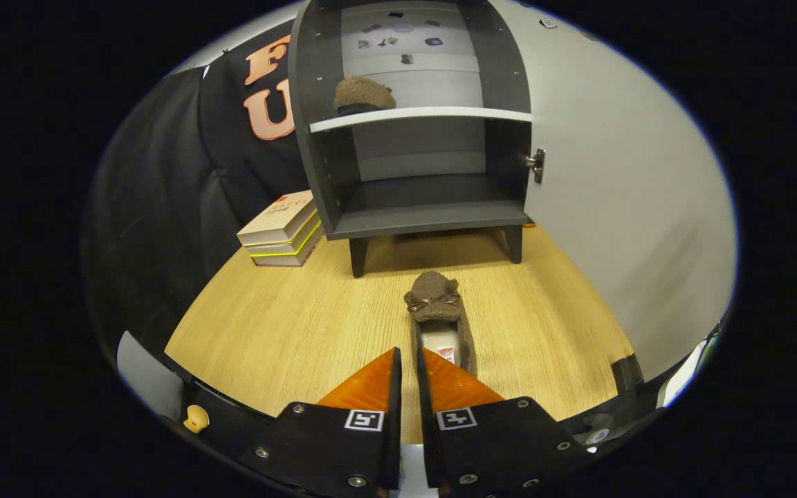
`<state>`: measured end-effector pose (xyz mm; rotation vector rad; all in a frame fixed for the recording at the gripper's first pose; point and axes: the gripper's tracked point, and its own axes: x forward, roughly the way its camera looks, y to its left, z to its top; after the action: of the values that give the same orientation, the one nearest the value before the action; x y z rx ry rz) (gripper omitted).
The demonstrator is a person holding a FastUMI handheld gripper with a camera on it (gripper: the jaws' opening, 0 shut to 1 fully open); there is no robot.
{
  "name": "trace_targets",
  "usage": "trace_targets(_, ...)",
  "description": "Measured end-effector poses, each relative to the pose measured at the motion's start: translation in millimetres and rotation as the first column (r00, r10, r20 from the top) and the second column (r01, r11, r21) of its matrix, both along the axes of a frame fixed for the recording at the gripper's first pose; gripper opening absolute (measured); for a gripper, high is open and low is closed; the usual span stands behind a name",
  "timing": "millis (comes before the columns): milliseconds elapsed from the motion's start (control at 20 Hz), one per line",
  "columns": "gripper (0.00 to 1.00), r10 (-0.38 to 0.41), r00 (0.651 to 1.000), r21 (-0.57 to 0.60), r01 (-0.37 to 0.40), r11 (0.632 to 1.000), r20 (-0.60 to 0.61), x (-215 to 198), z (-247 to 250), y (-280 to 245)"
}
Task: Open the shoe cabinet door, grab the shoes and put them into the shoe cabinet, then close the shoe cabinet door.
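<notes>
Gripper view – gripper (409, 360) fingers nearly closed, a narrow gap, holding nothing – shoe (438, 315) just ahead

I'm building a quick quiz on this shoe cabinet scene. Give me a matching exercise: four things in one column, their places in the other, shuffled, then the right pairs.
Things:
1. shoe on the floor
2. second shoe
3. stack of books
4. cabinet door

Places:
A. swung open, to the cabinet's right
B. on the white shelf inside the cabinet
C. on the floor beside the cabinet's left wall
D. just ahead of the gripper, whose fingers are nearly closed on nothing

Pairs: 1-D, 2-B, 3-C, 4-A
</notes>
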<state>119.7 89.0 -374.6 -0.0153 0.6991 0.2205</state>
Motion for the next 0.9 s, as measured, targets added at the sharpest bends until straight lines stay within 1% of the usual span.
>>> trace_targets(300,0.14,0.056,0.994,-0.033,-0.06,0.998,-0.096,34,-49,6)
trace_targets(600,0.14,0.088,0.98,-0.03,-0.095,0.995,-0.178,54,-86,9)
trace_targets(900,0.15,0.103,0.97,-0.024,-0.111,0.994,-0.222,75,-115,19)
